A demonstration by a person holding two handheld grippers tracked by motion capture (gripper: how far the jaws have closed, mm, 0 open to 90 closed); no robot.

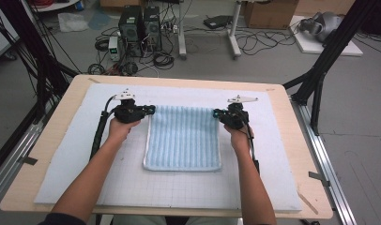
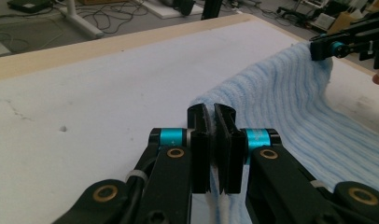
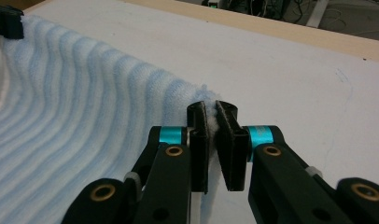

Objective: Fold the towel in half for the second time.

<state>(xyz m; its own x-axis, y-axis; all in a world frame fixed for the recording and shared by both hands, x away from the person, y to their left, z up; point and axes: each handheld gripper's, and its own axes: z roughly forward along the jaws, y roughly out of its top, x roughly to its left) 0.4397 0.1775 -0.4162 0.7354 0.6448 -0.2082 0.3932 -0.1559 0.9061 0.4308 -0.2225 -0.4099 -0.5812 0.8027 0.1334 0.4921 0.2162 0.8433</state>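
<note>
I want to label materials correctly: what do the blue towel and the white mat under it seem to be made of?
Blue towel: probably cotton terry, matte and fuzzy, with ribbed stripes; it sags softly between the left hand-held gripper and the right hand-held gripper.
White mat: perhaps foam or felt, matte, with a faint printed grid and small dents; I cannot tell which.

Towel (image 2: 290, 107) corners hidden between fingers (image 2: 200, 140)

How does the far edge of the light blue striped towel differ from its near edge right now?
The far edge of the light blue striped towel is pinched at both corners, by the left tool and the right tool, and is raised off the white mat. The near edge is free of both tools and lies flat on the mat. Both edges run straight and roughly parallel.
</note>
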